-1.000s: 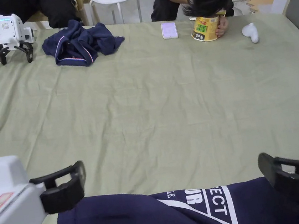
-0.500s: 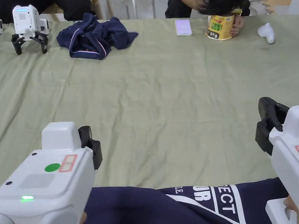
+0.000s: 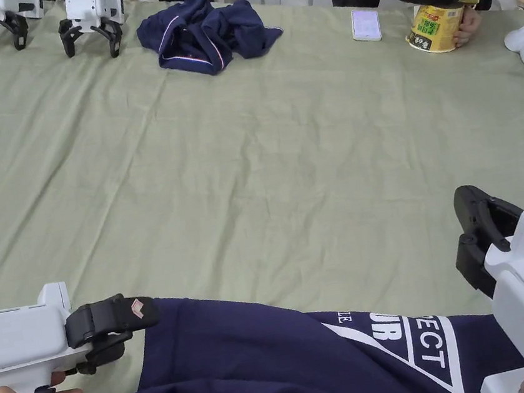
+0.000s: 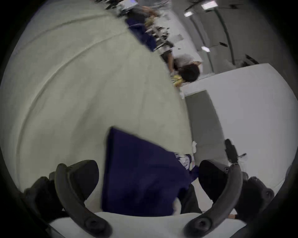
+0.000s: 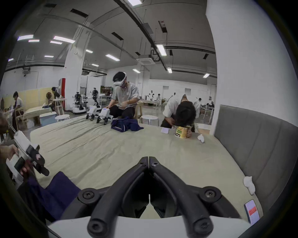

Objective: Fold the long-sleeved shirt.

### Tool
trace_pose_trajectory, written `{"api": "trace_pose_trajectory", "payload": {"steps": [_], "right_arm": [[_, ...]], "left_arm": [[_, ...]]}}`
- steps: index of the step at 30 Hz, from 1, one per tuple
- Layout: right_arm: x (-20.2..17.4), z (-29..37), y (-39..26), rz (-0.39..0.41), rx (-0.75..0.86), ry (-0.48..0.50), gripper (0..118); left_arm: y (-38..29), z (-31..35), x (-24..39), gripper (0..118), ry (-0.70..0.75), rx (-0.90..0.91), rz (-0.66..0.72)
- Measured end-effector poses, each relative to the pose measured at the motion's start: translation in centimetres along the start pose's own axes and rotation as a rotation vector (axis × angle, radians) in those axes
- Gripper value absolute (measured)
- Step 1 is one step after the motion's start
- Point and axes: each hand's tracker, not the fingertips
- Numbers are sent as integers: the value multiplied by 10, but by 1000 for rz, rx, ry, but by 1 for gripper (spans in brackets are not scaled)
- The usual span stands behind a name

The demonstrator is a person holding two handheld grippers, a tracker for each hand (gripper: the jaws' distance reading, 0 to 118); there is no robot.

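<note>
The navy long-sleeved shirt (image 3: 297, 365) is lying at the near edge of the green sheet (image 3: 249, 164). The left gripper (image 3: 127, 322) is sitting at the shirt's left corner, jaws spread with cloth between them, not pinching. The right gripper (image 5: 148, 161) is hovering at the right, jaws pressed together on nothing.
</note>
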Motion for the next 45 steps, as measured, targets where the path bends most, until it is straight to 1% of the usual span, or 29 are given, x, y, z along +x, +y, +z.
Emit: {"api": "trace_pose_trajectory", "payload": {"steps": [2,3,4,5,7,9,11,13,15,16,17,18,19,20,22,23,25,26,27,28,29,32,33,35,37,39,41,43,45], "right_arm": [[-5,0,0,-3,-3,12,0],[-6,-1,0,0,-6,20,0],[-7,-2,-1,10,-8,28,0],[-9,-3,-1,18,-7,34,0],[-10,-4,-1,32,-15,44,0],[-11,-5,0,31,-16,45,0],[-9,-5,0,16,-16,52,0],[-7,-4,0,9,-16,50,0],[-6,-4,-1,7,-19,50,0],[-5,-3,-1,9,-22,49,0],[-4,-1,-2,10,-22,48,0],[-3,0,-3,9,-23,44,0],[-1,1,-5,7,-23,45,0],[0,2,-6,7,-25,43,0],[4,5,-7,4,-26,34,0],[7,7,-8,3,-27,28,0],[12,9,-9,-6,-27,19,0],[15,9,-8,-11,-30,17,0],[17,10,-8,-13,-29,9,0],[19,10,-8,-13,-27,2,0],[21,9,-7,-15,-26,0,0],[25,8,-5,-23,-22,-7,0],[27,8,-5,-20,-20,-8,0],[29,9,-4,-21,-16,-16,0],[33,9,-5,-27,-16,-19,0],[36,9,-5,-31,-15,-28,0],[40,10,-6,-38,-17,-34,0],[43,10,-8,-44,-19,-44,0],[46,10,-9,-51,-19,-52,0]], "left_arm": [[3,-13,-20,111,6,-50,67],[3,-21,-29,111,-21,-94,113],[1,-24,-30,111,-104,-93,108],[2,-21,-28,111,-189,-53,67],[7,-37,-30,112,-196,-120,121],[1,-45,-22,112,-254,-138,98],[-1,-57,-12,112,-251,-184,53],[-4,-65,-3,112,-247,-211,41],[-4,-74,3,111,-269,-264,89],[-4,-77,0,107,-298,-303,111],[-4,-82,1,88,-295,-331,118],[-7,-87,1,29,-242,-351,117],[-13,-99,5,16,-111,-368,67],[-17,-102,3,16,-15,-359,40],[-15,-96,3,16,-174,-321,51],[-13,-95,6,16,-133,-303,69],[-7,-80,16,15,-38,-260,-21],[-2,-71,20,15,-36,-226,-43],[8,-60,21,14,-34,-200,-14],[16,-47,22,14,-83,-164,-10],[24,-35,25,14,-94,-132,-12],[45,-7,29,14,-54,-81,-50],[54,3,29,14,-2,-41,-73],[71,22,26,14,28,1,-44],[86,42,25,14,86,50,-67],[97,61,23,14,136,101,-47],[104,79,26,14,164,134,-58],[106,92,29,14,201,160,-38],[99,93,43,14,211,147,-60]]}}
